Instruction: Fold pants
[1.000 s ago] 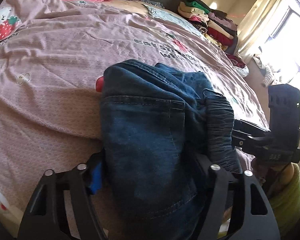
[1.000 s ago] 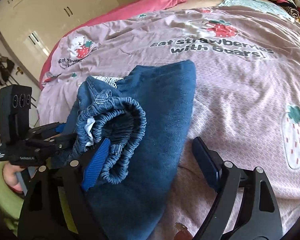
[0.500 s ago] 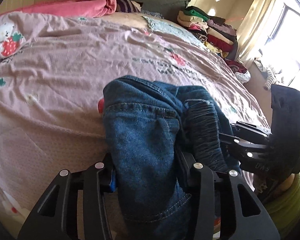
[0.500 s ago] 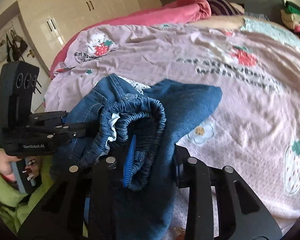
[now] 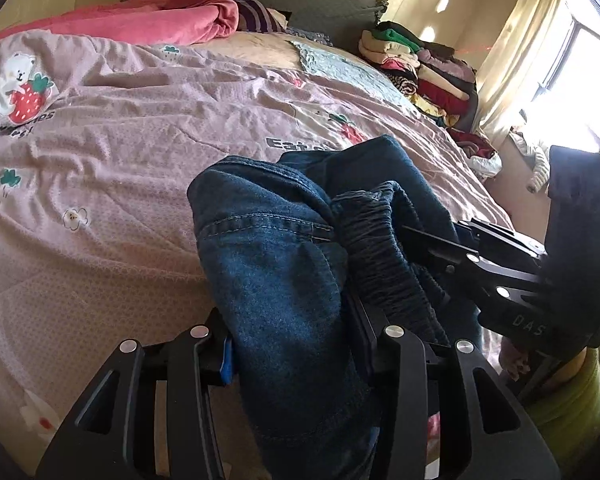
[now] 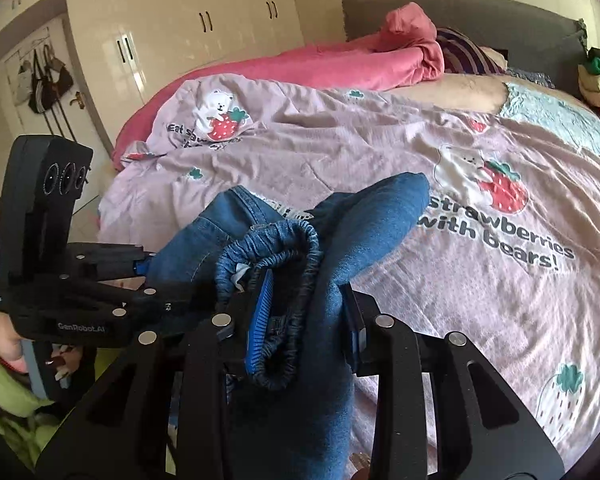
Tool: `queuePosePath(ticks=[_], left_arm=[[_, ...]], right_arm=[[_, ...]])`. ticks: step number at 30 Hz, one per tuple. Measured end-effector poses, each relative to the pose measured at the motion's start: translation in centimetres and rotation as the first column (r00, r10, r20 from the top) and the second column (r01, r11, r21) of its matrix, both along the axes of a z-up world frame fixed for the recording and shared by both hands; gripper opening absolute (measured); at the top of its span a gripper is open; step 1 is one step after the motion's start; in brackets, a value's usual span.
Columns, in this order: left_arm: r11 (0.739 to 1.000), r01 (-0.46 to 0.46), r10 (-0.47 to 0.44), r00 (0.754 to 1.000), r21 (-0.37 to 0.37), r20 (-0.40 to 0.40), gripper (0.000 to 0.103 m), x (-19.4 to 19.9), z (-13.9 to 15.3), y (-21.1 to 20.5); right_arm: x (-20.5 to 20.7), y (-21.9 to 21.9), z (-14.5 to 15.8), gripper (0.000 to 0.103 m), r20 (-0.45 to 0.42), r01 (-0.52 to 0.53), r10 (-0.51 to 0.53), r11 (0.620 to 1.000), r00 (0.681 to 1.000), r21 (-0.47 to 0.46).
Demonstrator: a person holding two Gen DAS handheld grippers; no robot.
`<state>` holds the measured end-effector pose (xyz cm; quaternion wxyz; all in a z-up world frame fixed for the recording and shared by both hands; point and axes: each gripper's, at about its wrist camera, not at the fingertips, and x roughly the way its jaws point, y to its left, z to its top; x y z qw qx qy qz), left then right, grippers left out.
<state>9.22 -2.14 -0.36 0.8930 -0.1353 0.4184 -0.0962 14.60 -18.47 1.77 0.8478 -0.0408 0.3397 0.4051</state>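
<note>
Folded blue denim pants (image 5: pixel 284 264) with an elastic waistband are held above the near edge of the bed. My left gripper (image 5: pixel 296 344) is shut on the pocket side of the bundle. My right gripper (image 6: pixel 306 320) is shut on the gathered waistband (image 6: pixel 284 240) and the thick fold beside it. In the left wrist view the right gripper (image 5: pixel 432 248) comes in from the right. In the right wrist view the left gripper (image 6: pixel 148 268) comes in from the left. The pants (image 6: pixel 380 208) bulge up between both grippers, clear of the bedspread.
A lilac bedspread (image 5: pixel 140 152) printed with strawberries and bears covers the bed (image 6: pixel 500 280). A pink blanket (image 5: pixel 172 20) lies at the head. A pile of folded clothes (image 5: pixel 420 68) stands at the far right. Wardrobe doors (image 6: pixel 204 32) stand behind the bed.
Both grippers have closed on the pants, which were lying on the bed between open fingers. The bundle has been lifted and both views have tilted up.
</note>
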Motion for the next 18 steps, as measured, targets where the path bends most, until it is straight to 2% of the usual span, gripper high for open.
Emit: queuePosePath(ticks=[5,9,18], left_arm=[[0.999,-0.01,0.011,0.999,-0.032,0.033,0.041,-1.7,0.6,0.2],[1.0,0.002,-0.004,0.996,0.02,0.087,0.041,-2.8,2.3,-0.5],[0.999,-0.029,0.027,0.994,0.022,0.109,0.041,-0.4,3.4,0.5]], right_arm=[[-0.7,-0.5,0.4,0.024,0.002,-0.004,0.004,0.999,1.0,0.038],[-1.3,-0.5,0.7,0.024,0.011,-0.006,0.006,0.999,1.0,0.052],[0.2,-0.4,1.7,0.024,0.023,0.004,-0.005,0.998,1.0,0.062]])
